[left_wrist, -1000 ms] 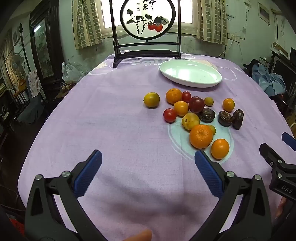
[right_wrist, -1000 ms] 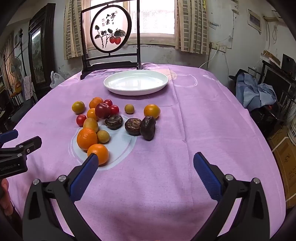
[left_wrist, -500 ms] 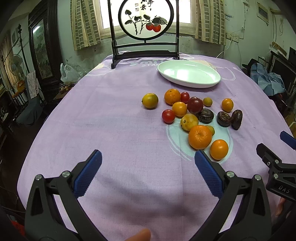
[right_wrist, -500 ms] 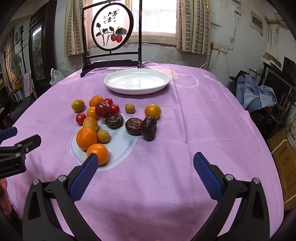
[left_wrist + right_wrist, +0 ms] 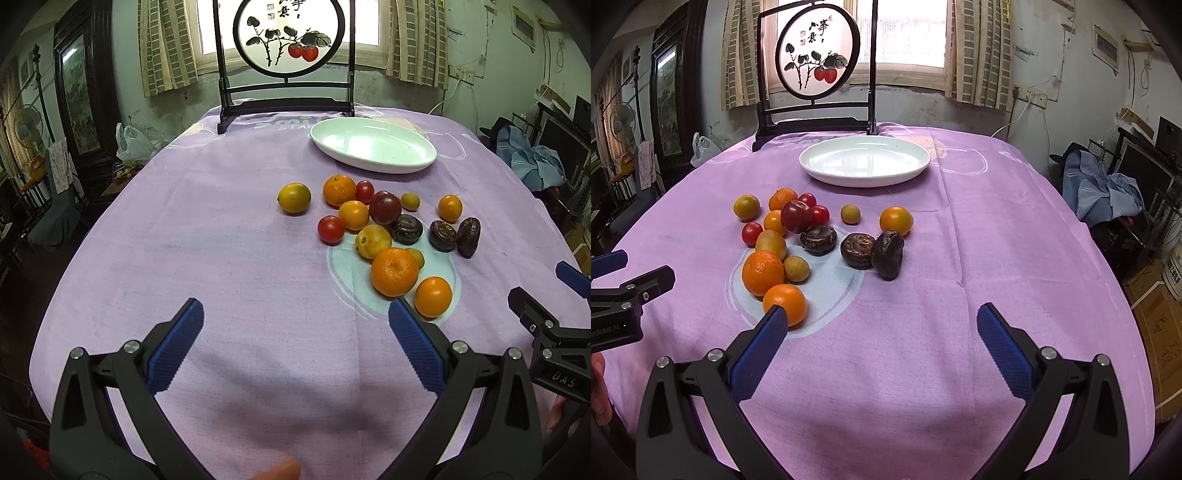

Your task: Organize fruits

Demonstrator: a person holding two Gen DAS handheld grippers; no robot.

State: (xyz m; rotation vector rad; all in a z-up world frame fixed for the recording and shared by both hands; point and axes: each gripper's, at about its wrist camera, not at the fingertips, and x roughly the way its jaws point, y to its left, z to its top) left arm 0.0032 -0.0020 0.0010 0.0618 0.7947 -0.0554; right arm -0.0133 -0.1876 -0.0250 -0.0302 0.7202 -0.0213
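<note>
Several loose fruits lie on the purple tablecloth: a large orange [image 5: 394,271] [image 5: 762,272], a smaller orange [image 5: 433,297] [image 5: 785,304], red tomatoes [image 5: 331,229], a dark plum [image 5: 795,216] and three dark brown fruits [image 5: 887,254]. An empty white oval plate [image 5: 373,150] [image 5: 864,161] stands behind them. My left gripper [image 5: 295,319] is open and empty, just short and left of the oranges. My right gripper [image 5: 882,325] is open and empty, its left finger just before the smaller orange.
A black stand with a round painted screen [image 5: 284,37] [image 5: 816,59] stands at the table's far edge. The table edge drops off on the left and right; furniture and blue cloth [image 5: 1108,192] lie beyond the right side.
Both grippers have moved slightly forward toward the fruits and stay open. The fruits and plate have not moved.
</note>
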